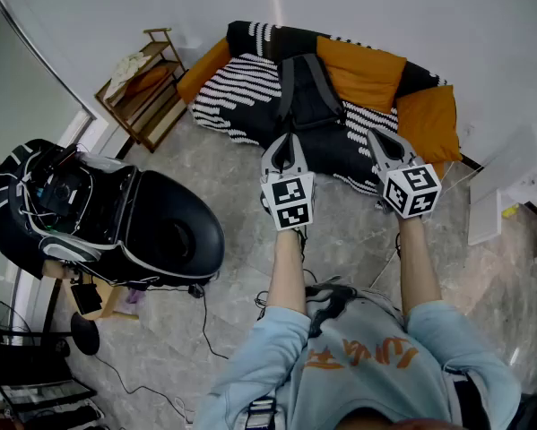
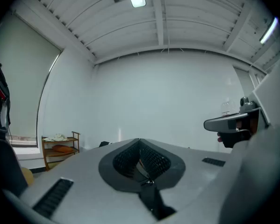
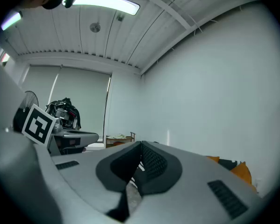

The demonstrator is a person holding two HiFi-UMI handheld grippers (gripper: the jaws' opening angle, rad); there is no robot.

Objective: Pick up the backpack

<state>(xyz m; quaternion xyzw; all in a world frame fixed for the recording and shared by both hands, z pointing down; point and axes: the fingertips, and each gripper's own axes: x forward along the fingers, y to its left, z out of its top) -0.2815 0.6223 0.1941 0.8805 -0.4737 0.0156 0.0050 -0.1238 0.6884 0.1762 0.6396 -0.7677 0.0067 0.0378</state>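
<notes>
The dark backpack [image 1: 306,92] with grey straps lies on a sofa [image 1: 362,72] that has orange cushions and a black-and-white striped cover. My left gripper [image 1: 284,141] is held level in front of the sofa, its tip just short of the backpack's lower end. My right gripper [image 1: 382,143] is level beside it, over the striped cover to the right of the backpack. In the left gripper view the left gripper [image 2: 140,143] is shut on nothing. The right gripper [image 3: 140,147] is likewise shut and empty in its own view. Both gripper views look over the sofa at a white wall.
A wooden shelf [image 1: 144,86] stands left of the sofa. A large black rounded machine [image 1: 156,231] with cables fills the left side, and cords [image 1: 205,316] trail over the marble floor. White boxes [image 1: 510,173] stand at the right.
</notes>
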